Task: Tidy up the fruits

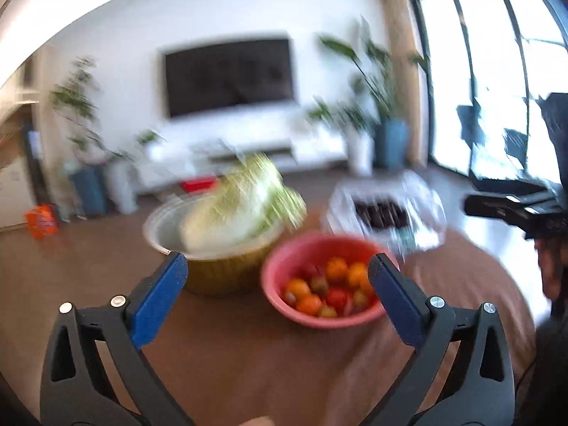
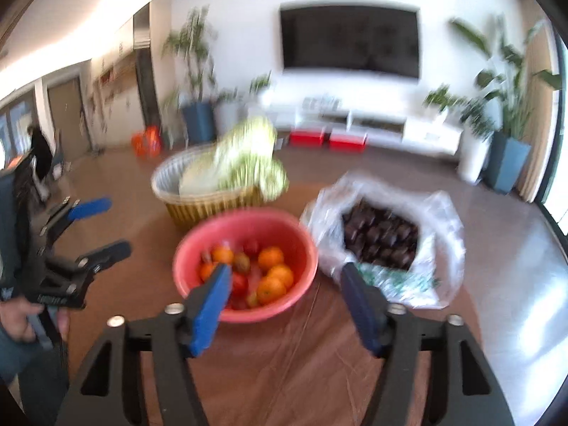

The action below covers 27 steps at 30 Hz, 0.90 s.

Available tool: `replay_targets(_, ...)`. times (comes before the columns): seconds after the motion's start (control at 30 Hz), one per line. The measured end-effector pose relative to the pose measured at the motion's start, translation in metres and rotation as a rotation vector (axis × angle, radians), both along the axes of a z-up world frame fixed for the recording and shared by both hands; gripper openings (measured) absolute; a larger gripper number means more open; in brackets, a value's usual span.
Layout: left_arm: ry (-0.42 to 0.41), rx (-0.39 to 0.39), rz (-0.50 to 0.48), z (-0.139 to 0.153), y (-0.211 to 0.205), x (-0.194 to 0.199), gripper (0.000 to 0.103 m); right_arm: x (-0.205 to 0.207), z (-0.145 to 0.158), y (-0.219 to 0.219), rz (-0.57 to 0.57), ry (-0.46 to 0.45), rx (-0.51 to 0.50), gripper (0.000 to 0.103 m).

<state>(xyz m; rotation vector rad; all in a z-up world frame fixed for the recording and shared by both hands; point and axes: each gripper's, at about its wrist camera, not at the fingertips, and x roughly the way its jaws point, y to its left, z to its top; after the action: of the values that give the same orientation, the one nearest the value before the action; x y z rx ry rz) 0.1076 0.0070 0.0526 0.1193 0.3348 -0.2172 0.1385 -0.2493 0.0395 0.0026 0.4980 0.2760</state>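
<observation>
The left gripper [image 1: 277, 277] stands wide open at the bottom of its own view, and nothing is between its blue fingers [image 1: 158, 301]. The right gripper [image 2: 284, 287] is also spread wide and holds nothing; its fingertips hang in front of the near rim of the pink bowl [image 2: 198, 238].

In the right wrist view the bowl is at the centre, on the brown table [image 2: 284, 355]. It holds mixed fruits [image 2: 271, 273]: oranges and smaller red and greenish pieces. Just behind the bowl, toward the upper left, stands a woven basket [image 2: 198, 209] with a large cabbage [image 2: 245, 163] in it. To the right of the bowl lies an open plastic bag [image 2: 443, 220] with dark fruits [image 2: 380, 238] inside. The picture is blurred, so their kind is not clear. At the left edge of this view a hand [image 2: 21, 319] holds the left gripper.
</observation>
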Motion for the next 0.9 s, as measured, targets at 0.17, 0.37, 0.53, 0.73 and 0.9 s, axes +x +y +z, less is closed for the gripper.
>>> replay_targets(0.17,0.0,-0.053,0.015,0.028,-0.001,-0.055,0.103,-0.065,0.044,0.001,-0.043,-0.258,0.065,0.103)
replay_targets(0.37,0.038,-0.01,0.027,0.048,-0.012,-0.084,0.103,-0.111,0.074,0.004,-0.056,-0.348,0.107,0.103)
replay_targets(0.53,0.077,0.035,0.117,0.047,-0.02,-0.094,0.103,-0.13,0.076,0.004,-0.102,-0.308,0.089,0.103)
replay_targets(0.73,0.21,0.003,0.156,0.02,-0.036,-0.103,0.103,-0.128,0.057,0.013,-0.153,-0.153,0.032,0.103)
replay_targets(0.9,0.284,0.017,0.156,-0.007,-0.048,-0.105,0.103,-0.117,0.033,0.013,-0.193,0.043,0.021,0.103)
